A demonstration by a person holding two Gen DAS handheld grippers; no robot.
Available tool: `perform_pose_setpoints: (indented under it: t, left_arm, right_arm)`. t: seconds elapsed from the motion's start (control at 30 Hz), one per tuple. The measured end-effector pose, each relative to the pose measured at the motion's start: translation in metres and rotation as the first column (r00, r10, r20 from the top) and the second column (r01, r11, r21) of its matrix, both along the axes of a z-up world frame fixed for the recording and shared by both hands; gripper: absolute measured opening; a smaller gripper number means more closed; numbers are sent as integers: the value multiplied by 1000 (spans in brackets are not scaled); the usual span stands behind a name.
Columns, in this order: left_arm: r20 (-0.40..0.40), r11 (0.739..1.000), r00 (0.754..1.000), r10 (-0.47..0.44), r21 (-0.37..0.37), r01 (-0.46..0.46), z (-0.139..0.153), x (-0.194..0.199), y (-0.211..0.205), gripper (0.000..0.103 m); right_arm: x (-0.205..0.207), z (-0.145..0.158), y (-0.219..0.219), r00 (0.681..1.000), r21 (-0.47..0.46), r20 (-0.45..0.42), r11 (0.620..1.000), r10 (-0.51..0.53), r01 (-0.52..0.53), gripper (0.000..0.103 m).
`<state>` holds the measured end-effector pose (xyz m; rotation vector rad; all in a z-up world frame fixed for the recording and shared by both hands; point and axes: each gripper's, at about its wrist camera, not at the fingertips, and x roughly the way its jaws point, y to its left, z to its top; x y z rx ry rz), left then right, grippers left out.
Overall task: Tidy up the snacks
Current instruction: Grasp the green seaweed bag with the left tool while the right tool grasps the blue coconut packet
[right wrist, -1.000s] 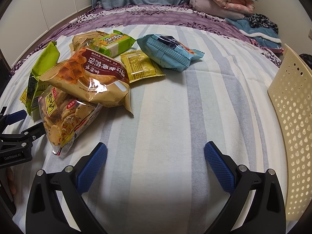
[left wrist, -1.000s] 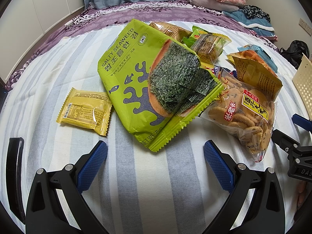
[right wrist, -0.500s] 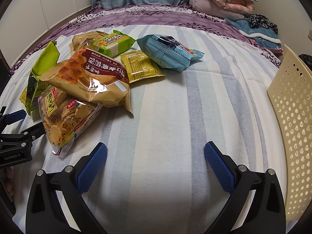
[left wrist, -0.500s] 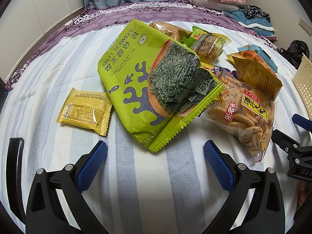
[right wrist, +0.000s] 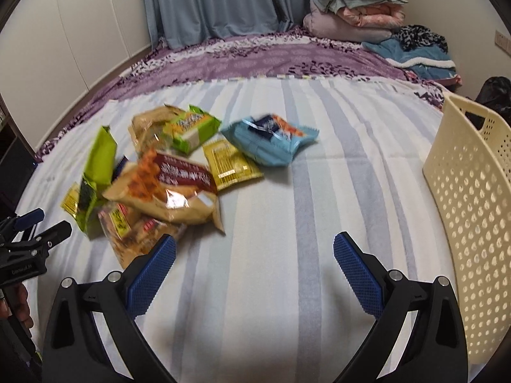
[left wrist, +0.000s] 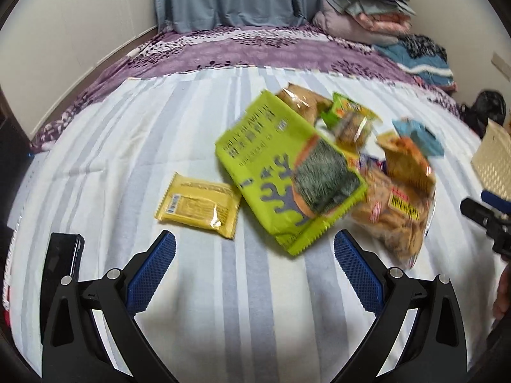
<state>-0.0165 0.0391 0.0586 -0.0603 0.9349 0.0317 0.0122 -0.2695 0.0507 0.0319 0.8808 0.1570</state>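
Observation:
A pile of snack packs lies on a striped bedsheet. In the left wrist view a lime seaweed bag [left wrist: 281, 172] overlaps a clear cracker bag [left wrist: 399, 217], with a small yellow packet [left wrist: 199, 206] to its left. My left gripper [left wrist: 254, 261] is open above bare sheet, short of the pile. In the right wrist view a brown chip bag [right wrist: 169, 191], a yellow packet [right wrist: 230, 164], a blue pack [right wrist: 271, 142] and a green pack [right wrist: 191, 127] lie left of centre. My right gripper [right wrist: 254, 263] is open and holds nothing.
A cream perforated basket [right wrist: 472, 210] stands on the bed at the right. Folded blankets [right wrist: 354, 9] are stacked at the far end on a purple cover [right wrist: 255, 57]. A dark flat object [left wrist: 60, 265] lies at the near left of the left wrist view.
Both grippers have pulled back and tilted up, so the snack pile sits farther away and more of the room shows. The snacks themselves have not moved; the current frames are motion-blurred.

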Motion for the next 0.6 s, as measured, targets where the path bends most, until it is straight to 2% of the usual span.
perform_pose_setpoints:
  t: [0.23, 0.37, 0.47, 0.6]
  left_arm:
    - [-4, 985, 999, 32, -168, -32, 6, 35, 9, 100]
    - [-17, 965, 999, 44, -259, -47, -3, 59, 7, 100]
    - [-28, 936, 998, 62, -345, -68, -14, 76, 10, 100]
    - [-57, 920, 993, 108, -372, -121, -28, 90, 14, 100]
  right_arm:
    - [9, 11, -1, 999, 22, 34, 1000, 9, -10, 98]
    - [9, 7, -3, 999, 27, 35, 1000, 3, -4, 98]
    - [11, 4, -6, 999, 25, 33, 1000, 0, -1, 98]
    - [18, -1, -15, 1000, 34, 24, 999, -16, 15, 98]
